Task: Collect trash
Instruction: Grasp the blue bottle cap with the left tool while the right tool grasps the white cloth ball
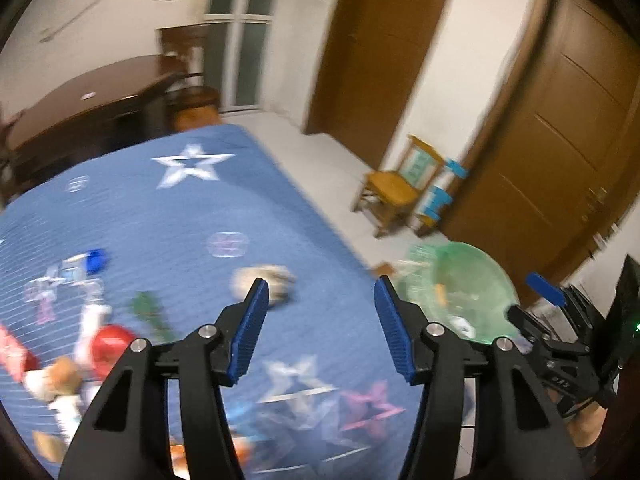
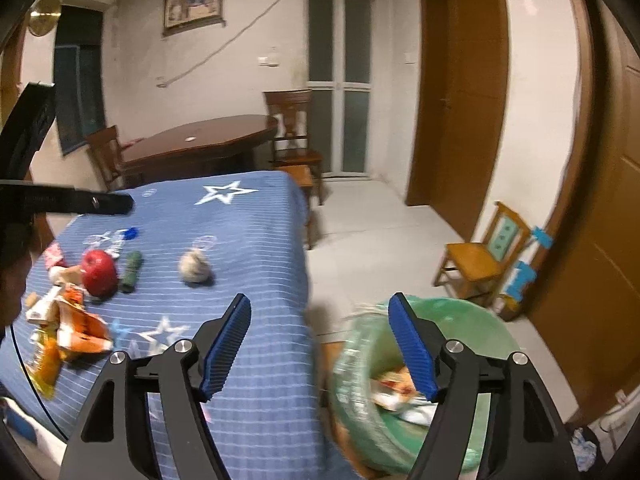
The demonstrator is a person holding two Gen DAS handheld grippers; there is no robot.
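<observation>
A blue star-patterned cloth covers the table [image 2: 248,240]. On it lie a crumpled grey paper ball [image 2: 195,267], a red apple [image 2: 99,273], a dark green roll [image 2: 131,271], orange snack wrappers [image 2: 76,328] and a clear bottle with a blue cap [image 2: 129,234]. A bin with a green bag [image 2: 472,320] stands on the floor right of the table, with wrappers inside. My right gripper [image 2: 320,308] is open and empty above the table's edge and the bin. My left gripper [image 1: 322,288] is open and empty over the table, the paper ball [image 1: 262,280] just beyond its left finger.
A small yellow wooden chair [image 2: 480,260] stands by the brown doors at the right. A dark round dining table [image 2: 200,144] with chairs is behind the blue table. The right gripper's body [image 1: 568,320] shows at the right edge of the left wrist view.
</observation>
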